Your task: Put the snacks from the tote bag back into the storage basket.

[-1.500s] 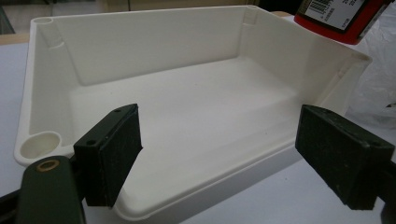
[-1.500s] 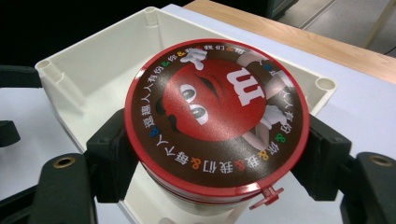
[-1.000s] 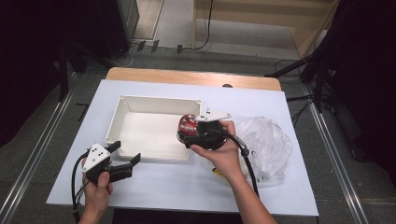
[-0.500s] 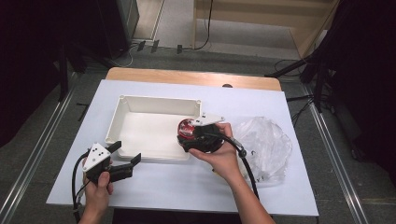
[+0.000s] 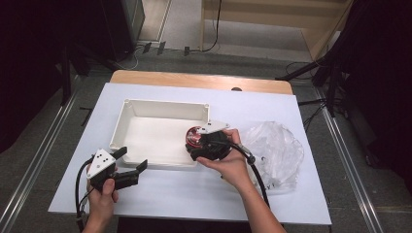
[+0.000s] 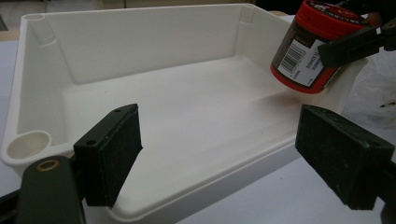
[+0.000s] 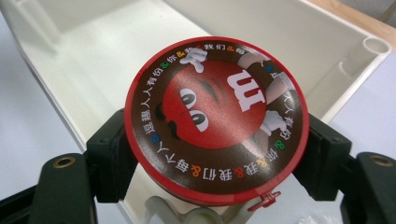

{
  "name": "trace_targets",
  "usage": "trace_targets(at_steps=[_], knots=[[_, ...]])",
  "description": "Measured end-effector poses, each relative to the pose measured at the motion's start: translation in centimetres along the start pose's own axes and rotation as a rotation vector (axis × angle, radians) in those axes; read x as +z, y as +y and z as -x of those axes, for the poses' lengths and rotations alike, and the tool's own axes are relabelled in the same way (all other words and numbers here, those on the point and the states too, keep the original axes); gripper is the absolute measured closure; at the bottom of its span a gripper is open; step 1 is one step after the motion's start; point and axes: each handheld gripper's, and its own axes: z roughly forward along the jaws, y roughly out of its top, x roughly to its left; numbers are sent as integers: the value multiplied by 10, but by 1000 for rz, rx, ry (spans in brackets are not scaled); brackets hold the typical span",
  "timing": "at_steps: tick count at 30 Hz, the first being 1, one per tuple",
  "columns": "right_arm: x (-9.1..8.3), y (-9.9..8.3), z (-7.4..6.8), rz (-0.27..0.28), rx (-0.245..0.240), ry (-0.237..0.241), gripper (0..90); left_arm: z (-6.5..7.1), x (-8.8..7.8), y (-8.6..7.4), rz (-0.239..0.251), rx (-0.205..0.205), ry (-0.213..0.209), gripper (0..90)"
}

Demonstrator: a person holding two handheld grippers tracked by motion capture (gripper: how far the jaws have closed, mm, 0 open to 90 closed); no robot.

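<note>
My right gripper (image 5: pixel 198 143) is clamped wide on a red tub (image 7: pixel 215 120), one black jaw on each side of its round body, and the printed lid faces the right gripper view's camera. In the high view I hold the tub (image 5: pixel 194 138) over the near right corner of the white tray (image 5: pixel 127 119), tilted, with my right hand (image 5: pixel 232 165) just behind the gripper on the near side. From the left gripper view the tub (image 6: pixel 312 51) hangs above the tray's right rim, barcode label showing; I cannot tell whether it touches the rim.

My left gripper (image 5: pixel 130 164) sits near the tray's near left corner, jaws spread apart with nothing between them, pointing toward the tray (image 6: pixel 154 51), which is bare inside.

To the right of the tray, just past my right hand, a crumpled clear plastic bag (image 5: pixel 277 150) lies on the white table (image 5: pixel 194 194).
</note>
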Motion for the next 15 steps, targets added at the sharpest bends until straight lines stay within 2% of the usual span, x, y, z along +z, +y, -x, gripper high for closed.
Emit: trace_targets(at_steps=[11, 15], knots=[[8, -4, -7, -26, -60, -1, 258, 0, -1, 0, 0, 6, -3, 148], [9, -4, -8, -33, -66, -6, 257, 0, -1, 0, 1, 5, -2, 148]])
